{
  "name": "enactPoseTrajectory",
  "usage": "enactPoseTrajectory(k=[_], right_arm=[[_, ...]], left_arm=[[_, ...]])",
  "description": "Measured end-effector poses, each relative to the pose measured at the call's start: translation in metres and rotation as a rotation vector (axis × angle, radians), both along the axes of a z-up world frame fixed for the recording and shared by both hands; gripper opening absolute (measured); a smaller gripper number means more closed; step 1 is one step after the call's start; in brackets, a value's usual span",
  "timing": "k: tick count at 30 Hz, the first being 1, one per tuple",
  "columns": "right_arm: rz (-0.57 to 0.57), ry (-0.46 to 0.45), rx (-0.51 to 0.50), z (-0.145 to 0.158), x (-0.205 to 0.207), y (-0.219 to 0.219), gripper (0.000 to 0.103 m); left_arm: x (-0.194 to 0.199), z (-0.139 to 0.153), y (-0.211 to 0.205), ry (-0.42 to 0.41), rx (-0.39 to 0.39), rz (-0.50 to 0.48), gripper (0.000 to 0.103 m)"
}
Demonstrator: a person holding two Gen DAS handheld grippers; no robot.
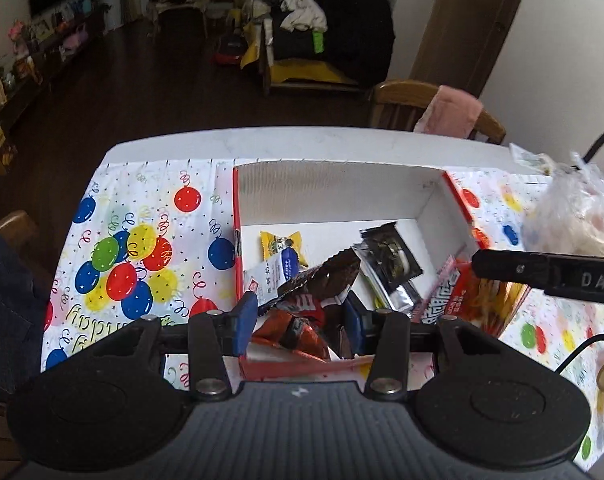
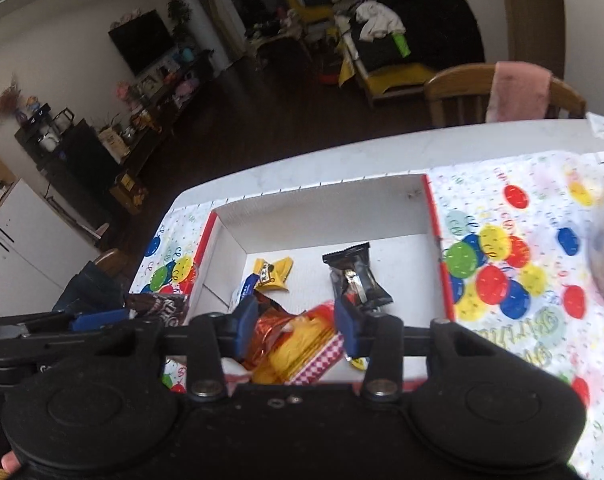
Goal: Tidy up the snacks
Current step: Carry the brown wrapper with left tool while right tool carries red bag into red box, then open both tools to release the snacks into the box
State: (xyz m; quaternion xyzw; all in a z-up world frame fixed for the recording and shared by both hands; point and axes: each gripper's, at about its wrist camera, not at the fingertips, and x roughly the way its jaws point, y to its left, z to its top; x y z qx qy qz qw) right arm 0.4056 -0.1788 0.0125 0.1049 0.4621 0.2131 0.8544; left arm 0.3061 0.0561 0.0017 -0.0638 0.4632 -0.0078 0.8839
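The left gripper (image 1: 300,316) is part open above the near end of the box (image 1: 342,184); a brown M&M's bag (image 1: 322,280) sits between its blue pads (image 1: 246,316), but a firm grip cannot be confirmed. The right gripper (image 2: 296,326) is likewise part open over the near end, with a yellow-and-red checked snack bag (image 2: 302,348) between its fingers; contact cannot be confirmed. The white-lined, red-edged box rests at the table's (image 1: 302,140) far edge on a balloon-print cloth (image 1: 142,240). It contains a yellow candy (image 1: 280,242), a blue-and-white packet (image 1: 274,272), a dark foil packet (image 1: 390,256) and an orange wrapper (image 1: 290,332).
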Motion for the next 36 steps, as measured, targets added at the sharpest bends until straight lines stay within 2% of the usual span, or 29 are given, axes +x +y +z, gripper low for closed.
enactPoseTrajectory(k=[3,10,17,23,28,30,34,36], right_arm=[[0.013,0.013,-0.049,-0.015,0.018,0.006,0.042],[0.043,0.068,-0.075,-0.046,0.044,0.012,0.041],[0.043,0.108,-0.075,-0.061,0.057,0.007,0.044],[0.063,0.135,-0.095,-0.072,0.061,0.007,0.044],[0.065,0.151,-0.094,-0.076,0.062,0.005,0.049],[0.065,0.151,-0.092,-0.076,0.061,0.004,0.052],[0.057,0.147,-0.088,-0.072,0.056,0.003,0.054],[0.05,0.142,-0.081,-0.068,0.052,0.002,0.058]], left_arm=[[0.017,-0.012,-0.003,0.029,0.022,0.019,0.044],[0.054,-0.039,-0.013,0.098,0.083,0.033,0.044],[0.086,-0.065,-0.024,0.173,0.122,0.032,0.045],[0.099,-0.079,-0.03,0.22,0.14,0.031,0.046],[0.102,-0.083,-0.027,0.234,0.117,0.046,0.049],[0.101,-0.083,-0.025,0.228,0.104,0.055,0.056],[0.094,-0.076,-0.02,0.206,0.064,0.053,0.059],[0.089,-0.071,-0.02,0.189,0.07,0.047,0.064]])
